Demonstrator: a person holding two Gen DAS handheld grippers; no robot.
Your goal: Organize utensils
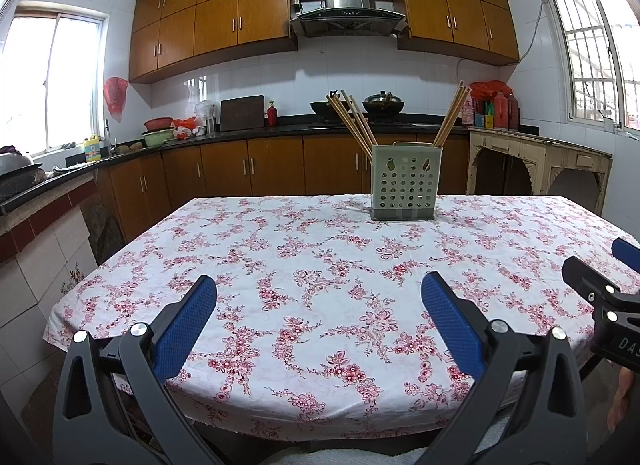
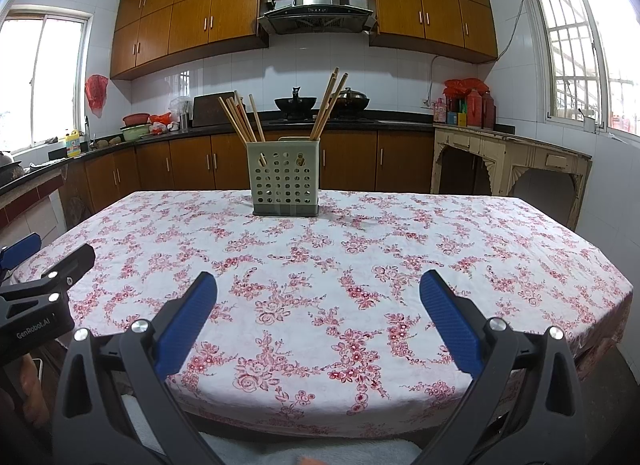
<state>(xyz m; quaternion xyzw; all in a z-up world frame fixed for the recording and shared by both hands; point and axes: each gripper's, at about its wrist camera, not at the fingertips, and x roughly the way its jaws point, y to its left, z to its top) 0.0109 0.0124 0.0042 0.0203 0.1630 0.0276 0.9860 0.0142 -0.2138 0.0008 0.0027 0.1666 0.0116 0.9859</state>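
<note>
We hold the left gripper (image 1: 319, 297) and right gripper (image 2: 318, 295) spread wide and empty above the near edge of the table (image 2: 460, 233). The holder (image 2: 284, 178) stands upright at the far edge, chopsticks (image 2: 242, 119) leaning in both its compartments.

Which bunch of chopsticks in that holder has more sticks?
The left bunch of chopsticks in the holder: several sticks fanned leftward. The right bunch is thinner, leaning rightward.
</note>
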